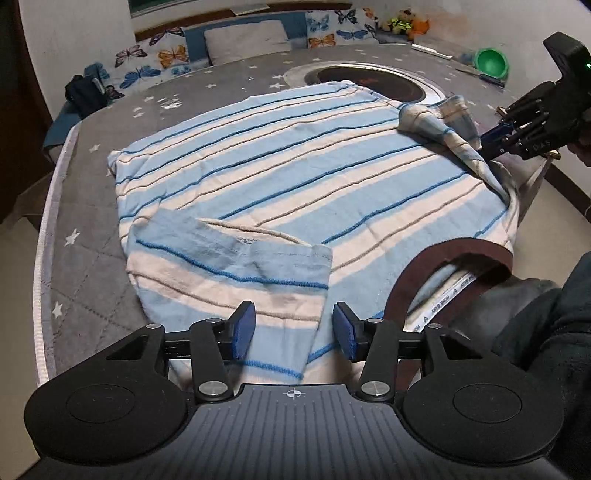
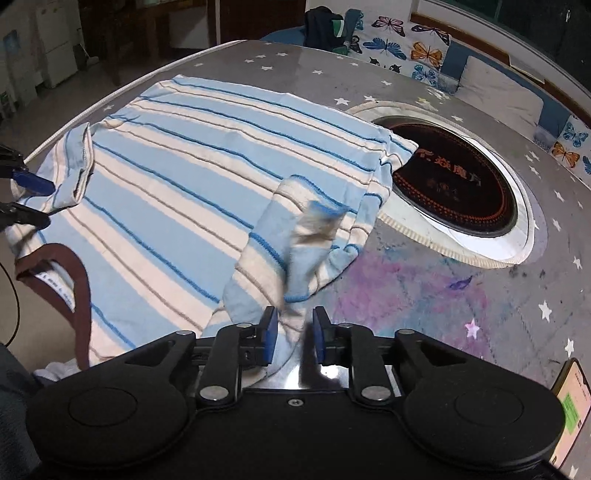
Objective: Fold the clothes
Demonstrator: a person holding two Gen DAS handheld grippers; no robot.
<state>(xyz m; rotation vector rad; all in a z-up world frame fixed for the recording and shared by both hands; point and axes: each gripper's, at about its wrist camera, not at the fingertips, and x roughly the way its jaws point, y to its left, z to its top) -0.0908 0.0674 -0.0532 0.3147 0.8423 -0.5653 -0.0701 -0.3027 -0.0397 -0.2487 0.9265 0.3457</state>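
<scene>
Grey star-print table cover (image 1: 92, 206) under blue-and-cream striped knit shirt (image 1: 295, 166). Left gripper (image 1: 293, 330) jaws wide, nothing held, folded left sleeve (image 1: 229, 266) between. Right gripper (image 2: 293, 334) jaws part-open around right sleeve (image 2: 280, 258), grip not confirmed. Sleeve to be laid flat toward 10 o'clock, wrinkles avoided.

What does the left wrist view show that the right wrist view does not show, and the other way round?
Only the left wrist view shows the green bowl and the stuffed toys. Only the right wrist view shows the phone and the purple stain. Both show the striped shirt with its sleeves folded inward, the round cooktop and the butterfly cushions.
</scene>
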